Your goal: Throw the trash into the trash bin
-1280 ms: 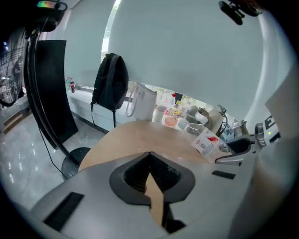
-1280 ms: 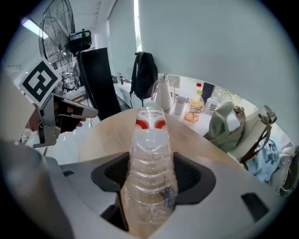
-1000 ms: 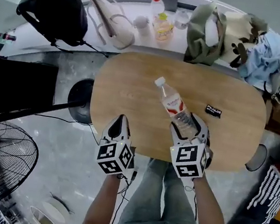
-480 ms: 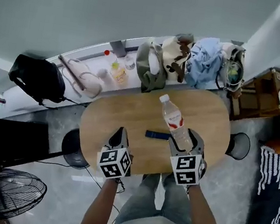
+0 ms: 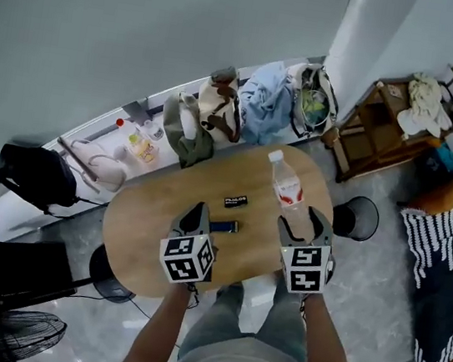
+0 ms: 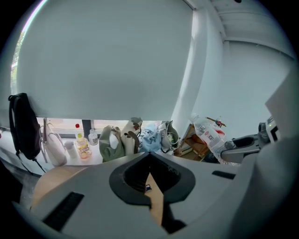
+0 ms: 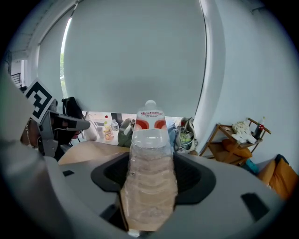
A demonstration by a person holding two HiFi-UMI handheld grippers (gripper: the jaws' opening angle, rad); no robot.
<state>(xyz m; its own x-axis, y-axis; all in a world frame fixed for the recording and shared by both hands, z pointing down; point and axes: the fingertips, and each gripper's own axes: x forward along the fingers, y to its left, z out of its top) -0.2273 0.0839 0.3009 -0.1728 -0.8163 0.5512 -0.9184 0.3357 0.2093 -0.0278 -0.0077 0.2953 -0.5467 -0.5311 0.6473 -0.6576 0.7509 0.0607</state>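
Note:
A clear plastic bottle (image 5: 288, 189) with a white cap and red label is held base-first in my right gripper (image 5: 301, 221), which is shut on its ribbed lower body. The bottle is lifted off the oval wooden table (image 5: 144, 223), neck pointing away and up. In the right gripper view the bottle (image 7: 152, 172) fills the gap between the jaws. My left gripper (image 5: 196, 212) hovers beside it over the table, shut and empty. In the left gripper view the bottle (image 6: 210, 135) shows at the right. A dark round container (image 5: 356, 216) stands on the floor at the table's right end.
A small black card (image 5: 236, 202) and a blue strip (image 5: 224, 227) lie on the table. Bags and clothes (image 5: 245, 111) crowd the white sill behind it. A wooden shelf (image 5: 388, 116) and an orange striped seat (image 5: 452, 252) stand to the right.
Both grippers have risen and swung to the right, the bottle still held in the right one. The view has pulled up and turned, bringing the shelf and seat into sight.

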